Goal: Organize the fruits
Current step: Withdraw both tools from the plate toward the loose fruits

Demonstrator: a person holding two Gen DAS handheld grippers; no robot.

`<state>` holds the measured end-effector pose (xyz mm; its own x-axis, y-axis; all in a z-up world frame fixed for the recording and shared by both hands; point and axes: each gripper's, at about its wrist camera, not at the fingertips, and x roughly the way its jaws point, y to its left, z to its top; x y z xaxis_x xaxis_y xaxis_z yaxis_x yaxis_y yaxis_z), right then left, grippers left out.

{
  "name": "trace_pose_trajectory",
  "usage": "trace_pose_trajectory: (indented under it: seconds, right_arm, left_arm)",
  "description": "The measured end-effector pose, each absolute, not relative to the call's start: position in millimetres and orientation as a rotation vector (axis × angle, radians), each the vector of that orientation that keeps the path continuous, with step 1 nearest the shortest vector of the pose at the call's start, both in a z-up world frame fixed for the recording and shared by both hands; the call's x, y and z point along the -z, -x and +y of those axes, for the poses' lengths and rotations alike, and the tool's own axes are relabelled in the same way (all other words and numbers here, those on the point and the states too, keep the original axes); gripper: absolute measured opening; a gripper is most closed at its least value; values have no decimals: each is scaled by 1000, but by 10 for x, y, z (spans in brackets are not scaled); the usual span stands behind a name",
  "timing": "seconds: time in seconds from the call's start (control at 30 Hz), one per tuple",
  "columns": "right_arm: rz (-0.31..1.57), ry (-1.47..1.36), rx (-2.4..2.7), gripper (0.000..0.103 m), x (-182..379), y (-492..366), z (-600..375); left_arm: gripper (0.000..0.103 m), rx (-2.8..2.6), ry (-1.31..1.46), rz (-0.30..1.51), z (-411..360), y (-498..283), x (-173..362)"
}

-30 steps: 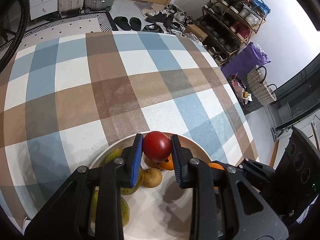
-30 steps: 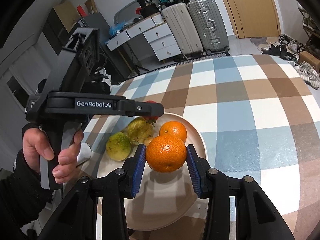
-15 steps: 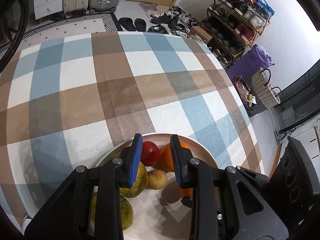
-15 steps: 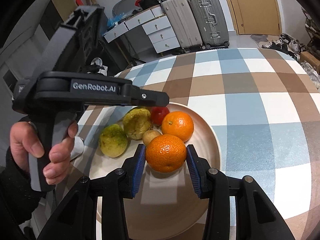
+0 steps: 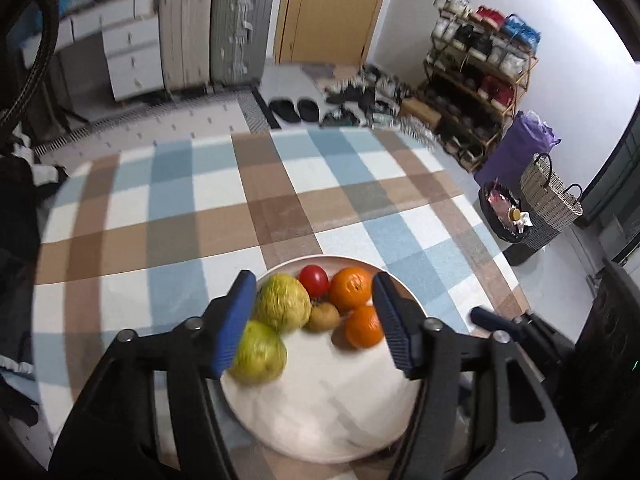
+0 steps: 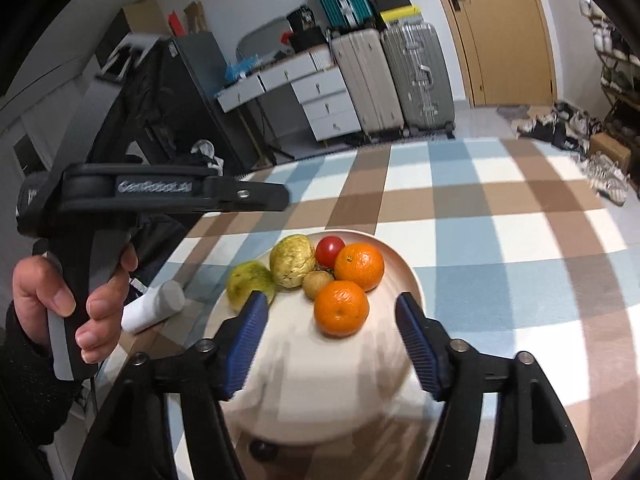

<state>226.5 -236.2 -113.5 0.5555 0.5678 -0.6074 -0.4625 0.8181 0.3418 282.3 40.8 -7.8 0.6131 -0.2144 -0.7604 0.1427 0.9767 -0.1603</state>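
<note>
both grippers have just opened, dropping tomato and orange on the plate. left gripper and right gripper hover with jaws wide, gripping nothing.

The surface wears a matt checked cloth, faintly napped. The plate looks like smooth glazed ceramic with a soft sheen. Both oranges have dimpled, slightly glossy peel; the tomato is slick and shiny (it alone carries a sharp highlight). The yellow-green fruit looks dull and rough. Each claw is matt black plastic with ribbed blue pads and metal rivets.
</note>
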Motion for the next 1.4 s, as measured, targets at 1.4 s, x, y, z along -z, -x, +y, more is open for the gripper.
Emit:
trace_pose_trajectory:
  seconds: [1.4]
  right_arm:
    - [541, -102, -482, 103, 665, -20, -2828]
  left_arm:
    - [102, -3, 94, 620, 409, 144, 178]
